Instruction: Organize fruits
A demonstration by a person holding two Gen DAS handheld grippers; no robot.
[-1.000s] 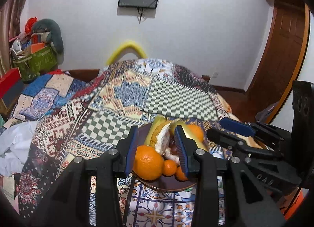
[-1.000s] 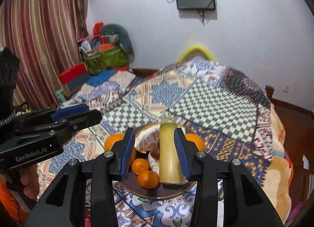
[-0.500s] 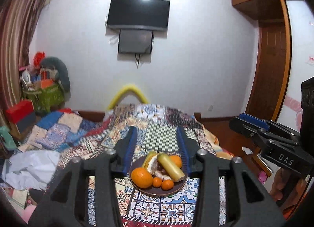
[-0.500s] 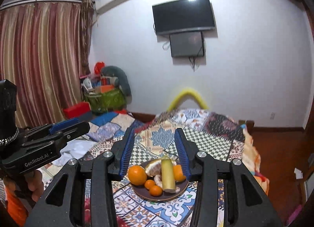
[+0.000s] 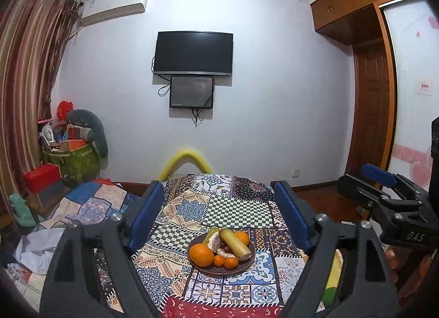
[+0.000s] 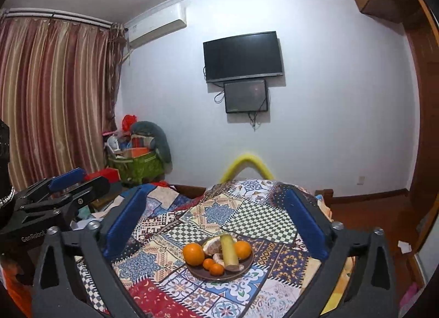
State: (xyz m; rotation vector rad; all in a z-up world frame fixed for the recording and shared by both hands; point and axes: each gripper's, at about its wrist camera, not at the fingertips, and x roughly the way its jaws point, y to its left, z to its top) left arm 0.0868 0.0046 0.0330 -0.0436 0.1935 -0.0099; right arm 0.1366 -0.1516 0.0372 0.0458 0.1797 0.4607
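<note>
Both held above the bed [image 5: 236,208], well back from the fruit: left claw [image 5: 219,217] spread wide, empty; right claw [image 6: 216,224] spread wide, empty. Blue ribbed pads [image 5: 145,216] on black frames. Round dark plate [image 5: 241,267] flat on patchwork quilt [image 6: 255,222], heaped: big glossy orange [image 5: 201,254], small oranges [image 6: 213,266], smooth yellow-green cylinder [image 6: 228,249], peeled pale segments [image 5: 214,241]. Beyond: white wall, black TV [image 5: 193,53], striped curtain [image 6: 52,103].

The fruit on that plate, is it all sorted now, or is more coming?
Looks done: oranges, tangerines and a long yellow-green stalk sit together on the brown plate. In hand: nothing; the left hand-held gripper and right hand-held gripper are open. Left: no loose fruit visible.
</note>
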